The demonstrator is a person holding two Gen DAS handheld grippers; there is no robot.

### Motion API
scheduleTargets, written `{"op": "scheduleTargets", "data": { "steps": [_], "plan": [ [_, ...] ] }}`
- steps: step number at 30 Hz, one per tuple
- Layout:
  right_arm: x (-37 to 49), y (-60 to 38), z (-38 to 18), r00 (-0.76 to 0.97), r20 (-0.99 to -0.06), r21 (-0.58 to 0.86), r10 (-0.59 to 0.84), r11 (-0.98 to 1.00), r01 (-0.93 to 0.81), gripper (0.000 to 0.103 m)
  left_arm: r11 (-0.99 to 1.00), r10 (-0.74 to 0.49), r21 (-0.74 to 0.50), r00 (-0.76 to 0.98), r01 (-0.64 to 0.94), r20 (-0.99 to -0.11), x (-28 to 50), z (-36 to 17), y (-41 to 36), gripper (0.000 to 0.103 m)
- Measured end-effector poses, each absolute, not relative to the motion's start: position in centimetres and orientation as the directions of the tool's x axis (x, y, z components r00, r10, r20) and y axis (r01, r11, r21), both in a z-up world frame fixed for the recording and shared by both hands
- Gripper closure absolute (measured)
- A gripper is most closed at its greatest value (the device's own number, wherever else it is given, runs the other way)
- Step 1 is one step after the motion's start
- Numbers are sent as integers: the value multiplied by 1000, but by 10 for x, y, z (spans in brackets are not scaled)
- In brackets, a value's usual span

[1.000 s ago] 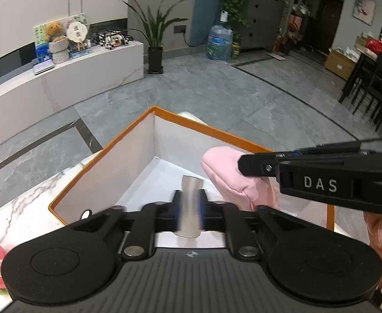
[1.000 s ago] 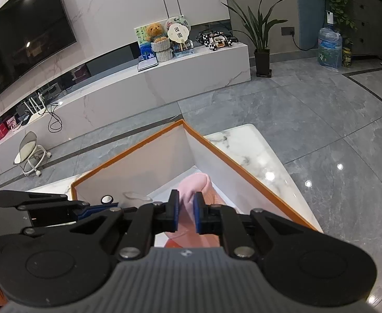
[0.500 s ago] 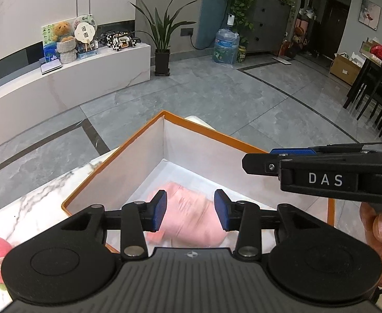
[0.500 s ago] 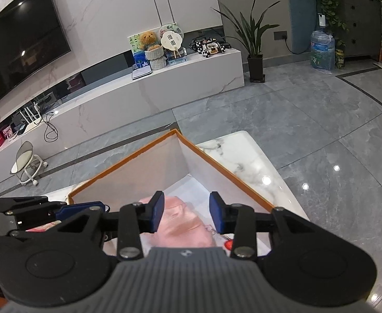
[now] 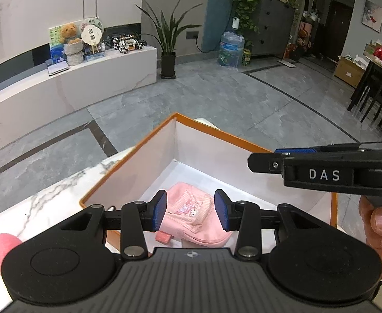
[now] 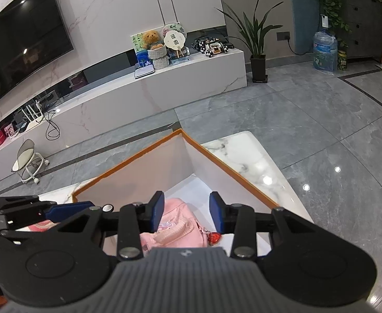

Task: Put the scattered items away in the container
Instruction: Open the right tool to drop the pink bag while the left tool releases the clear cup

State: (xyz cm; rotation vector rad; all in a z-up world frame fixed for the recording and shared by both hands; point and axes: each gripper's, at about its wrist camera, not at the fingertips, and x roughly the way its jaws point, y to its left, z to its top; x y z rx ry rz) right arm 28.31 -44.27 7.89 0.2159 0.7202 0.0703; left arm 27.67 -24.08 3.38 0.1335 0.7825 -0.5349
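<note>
A pink child's backpack [image 5: 196,224] with a cartoon face lies on the white floor of the orange-rimmed box [image 5: 128,154]. My left gripper [image 5: 191,208] hovers above it, open, blue pads apart and touching nothing. In the right wrist view the backpack [image 6: 175,230] shows its coiled handle and a red charm [image 6: 214,238]. My right gripper [image 6: 187,210] is open above it too, nothing between its fingers. From the left wrist view the right gripper [image 5: 269,156] reaches in over the box from the right. The left gripper [image 6: 60,207] is seen at the left in the right wrist view.
The box [image 6: 128,167] stands on a white marble table [image 5: 47,200] whose far corner [image 6: 243,154] ends over a grey tiled floor. A pink plush toy [image 5: 0,245] lies on the table left of the box. A hand [image 5: 378,224] holds the right gripper.
Both grippers held the backpack above the box a second ago. Both have opened, and the backpack has dropped to the box floor.
</note>
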Motion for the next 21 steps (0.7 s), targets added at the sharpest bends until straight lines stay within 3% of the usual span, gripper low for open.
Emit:
{"op": "scheduleTargets", "data": {
  "steps": [13,21],
  "plan": [
    [284,-424,84,751,-642,205,155,978,-27,62,882,-379,-65,621,467,-686,264,51,-201,56],
    [279,-385,92,744,-623,224,241,967,-125,61,914,-338,-66,659,401,-672,249,62,-149,56]
  ]
}}
